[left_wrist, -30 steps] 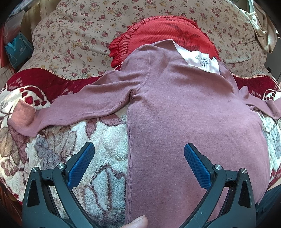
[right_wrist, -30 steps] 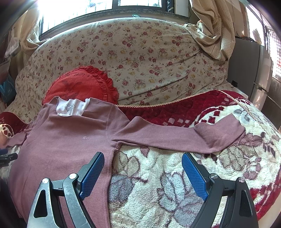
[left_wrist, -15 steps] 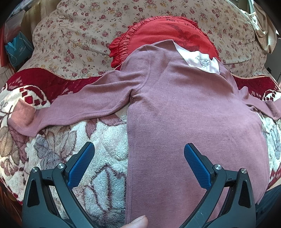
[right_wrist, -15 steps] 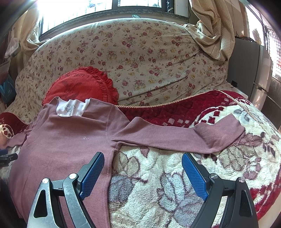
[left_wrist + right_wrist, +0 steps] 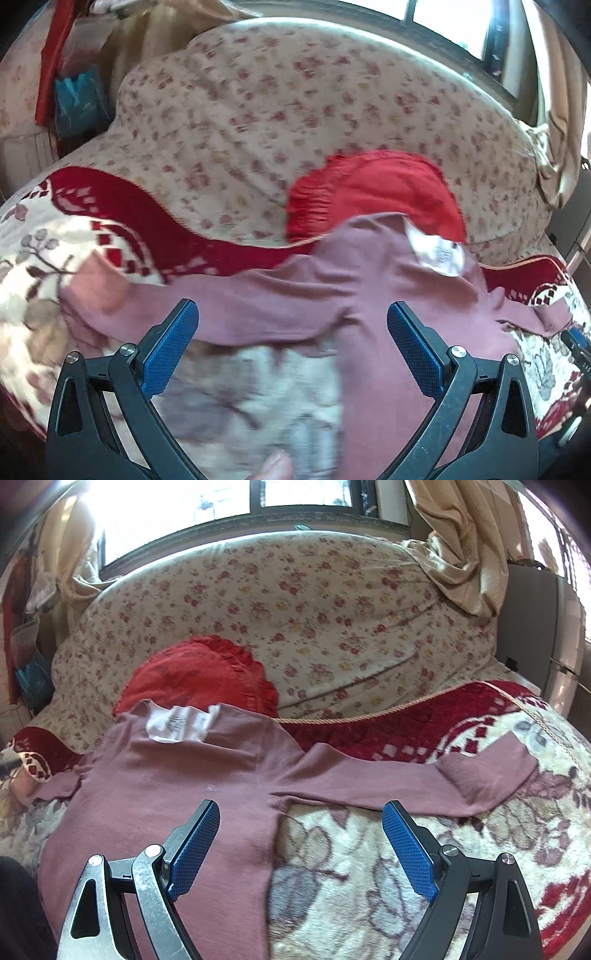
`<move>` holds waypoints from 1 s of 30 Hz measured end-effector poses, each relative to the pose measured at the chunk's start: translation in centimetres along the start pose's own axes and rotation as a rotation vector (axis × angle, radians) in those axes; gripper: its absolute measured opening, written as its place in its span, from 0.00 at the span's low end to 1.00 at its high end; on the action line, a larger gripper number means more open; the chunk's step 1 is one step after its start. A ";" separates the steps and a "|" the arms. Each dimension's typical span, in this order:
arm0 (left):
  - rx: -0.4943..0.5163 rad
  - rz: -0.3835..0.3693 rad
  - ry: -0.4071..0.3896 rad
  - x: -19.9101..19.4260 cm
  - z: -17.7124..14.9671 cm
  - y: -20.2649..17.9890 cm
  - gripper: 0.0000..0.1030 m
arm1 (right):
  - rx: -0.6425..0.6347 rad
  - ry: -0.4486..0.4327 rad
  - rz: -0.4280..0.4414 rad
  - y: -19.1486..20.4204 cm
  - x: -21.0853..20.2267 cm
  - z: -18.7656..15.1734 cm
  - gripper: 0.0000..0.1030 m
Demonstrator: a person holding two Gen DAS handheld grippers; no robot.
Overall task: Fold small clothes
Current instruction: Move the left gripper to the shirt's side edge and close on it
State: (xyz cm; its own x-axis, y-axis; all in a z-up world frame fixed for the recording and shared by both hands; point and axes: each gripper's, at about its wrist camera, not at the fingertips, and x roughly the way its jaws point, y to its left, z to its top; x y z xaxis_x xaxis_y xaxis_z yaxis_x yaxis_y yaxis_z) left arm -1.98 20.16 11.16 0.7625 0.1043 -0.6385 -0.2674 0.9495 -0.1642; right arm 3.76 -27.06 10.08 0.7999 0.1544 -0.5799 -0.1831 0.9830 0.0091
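Note:
A mauve long-sleeved shirt (image 5: pixel 399 317) (image 5: pixel 155 794) lies flat on a fleecy flowered blanket, both sleeves spread out and a white neck label (image 5: pixel 177 723) showing. My left gripper (image 5: pixel 291 343) is open just in front of the shirt's left sleeve (image 5: pixel 229 306), its blue pads empty. My right gripper (image 5: pixel 301 845) is open over the shirt's right armpit and side seam, the right sleeve (image 5: pixel 406 779) stretching beyond its right finger. Neither gripper touches cloth. The left wrist view is blurred by motion.
A red frilled cushion (image 5: pixel 199 679) (image 5: pixel 376 192) leans behind the collar against the flowered sofa back (image 5: pixel 314 609). A dark red quilted band (image 5: pixel 406 723) edges the blanket (image 5: pixel 369 878). A fingertip (image 5: pixel 277 467) shows at the bottom of the left wrist view. Curtains (image 5: pixel 461 535) hang at the right.
My left gripper has swung left and tilted up, from over the shirt's body to in front of the left sleeve. My right gripper has pushed slightly forward toward the shirt.

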 end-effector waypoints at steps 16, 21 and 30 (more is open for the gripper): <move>-0.484 -0.076 0.103 4.6 -5.3 21.5 0.99 | -0.131 -0.009 0.010 4.9 1.0 -0.4 0.86; -0.490 -0.074 0.024 5.1 -3.2 21.5 0.99 | -0.138 0.002 0.007 5.2 1.6 -0.4 0.86; -0.523 0.044 0.023 7.0 -1.8 22.8 0.52 | -0.173 0.004 0.007 6.3 2.1 -0.5 0.86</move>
State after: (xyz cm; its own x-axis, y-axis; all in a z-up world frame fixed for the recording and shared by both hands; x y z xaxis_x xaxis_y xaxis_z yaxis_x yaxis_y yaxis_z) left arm -3.78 41.98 1.64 0.7323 0.1288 -0.6686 -0.5619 0.6690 -0.4865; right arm 4.05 -20.54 8.52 0.7963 0.1602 -0.5834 -0.2842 0.9503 -0.1271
